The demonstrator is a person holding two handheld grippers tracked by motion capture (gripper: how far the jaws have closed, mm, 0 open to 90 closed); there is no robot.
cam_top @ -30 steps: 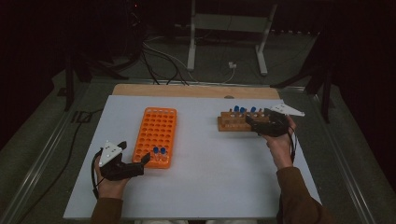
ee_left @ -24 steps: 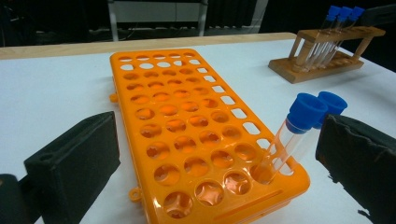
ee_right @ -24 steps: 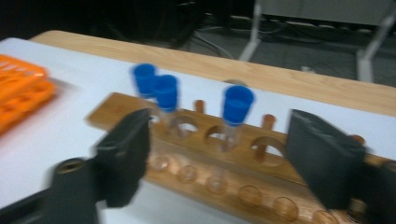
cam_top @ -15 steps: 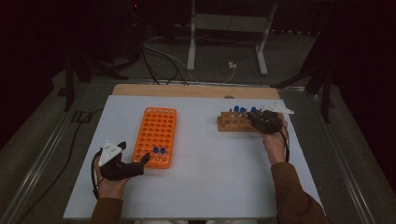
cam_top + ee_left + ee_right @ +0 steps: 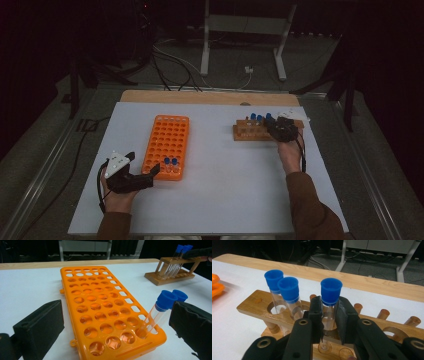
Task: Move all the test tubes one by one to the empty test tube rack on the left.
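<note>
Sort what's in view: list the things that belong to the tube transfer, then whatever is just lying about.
In the job:
- right gripper, shut on a blue-capped test tube
- wooden tube rack
- orange tube rack
- left gripper, open beside it

Lying about:
- metal stand
- floor cables

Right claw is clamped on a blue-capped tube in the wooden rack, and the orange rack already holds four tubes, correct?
Not four: the orange rack holds two blue-capped tubes, as the left gripper view shows. The right claw is indeed clamped on a tube in the wooden rack.
</note>
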